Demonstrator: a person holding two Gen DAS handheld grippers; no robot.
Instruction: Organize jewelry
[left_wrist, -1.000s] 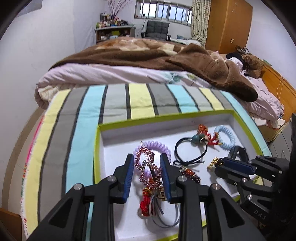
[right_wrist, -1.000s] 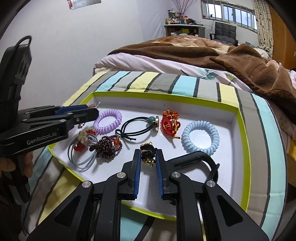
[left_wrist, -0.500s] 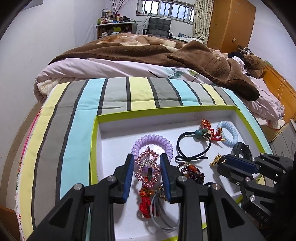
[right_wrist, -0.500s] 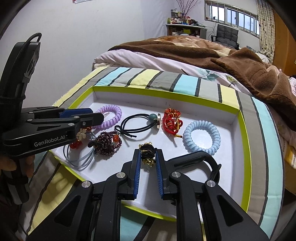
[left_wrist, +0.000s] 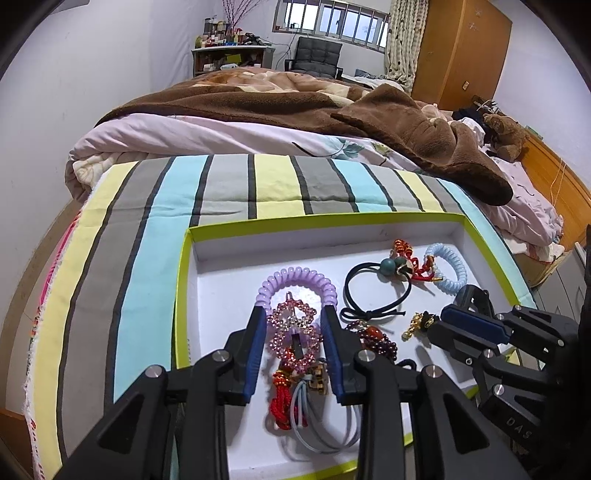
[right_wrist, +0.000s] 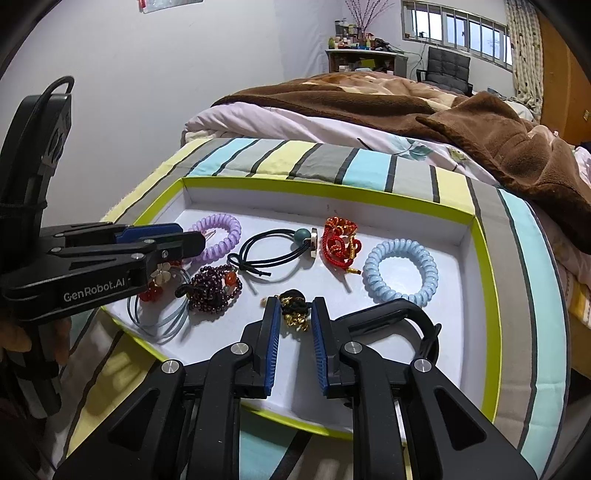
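Hidden or unclear: in the left wrist view the left tongs (left_wrist: 293, 325) cover the near arc of the lilac spiral hair tie (left_wrist: 298, 283) and part of the red tassel and grey elastic loops (left_wrist: 306, 417) lower centre; whether the pink beaded hair clip (left_wrist: 295, 332) touches either pad cannot be told. The right tongs (right_wrist: 293, 314) hide the underside of the black-and-gold charm piece (right_wrist: 293, 308). A hand at the left edge of the right wrist view is mostly cut off.

Tongs: left jaws opening, pink clip between them, pads apart from it. Right jaws opening, charm piece between them, gaps visible on both sides.

Surface: shallow white tray with lime-green rim (right_wrist: 484, 280) on a blue, yellow and grey striped cloth (left_wrist: 147, 258). Also in the tray: black elastic with teal bead (right_wrist: 280, 247), red-and-gold knotted cord (right_wrist: 340, 240), pale blue spiral hair tie (right_wrist: 400, 271), dark garnet bead bracelet (right_wrist: 216, 288).

Room: bed with brown blanket (left_wrist: 295, 103) behind, windows, chair, wooden wardrobe upper right
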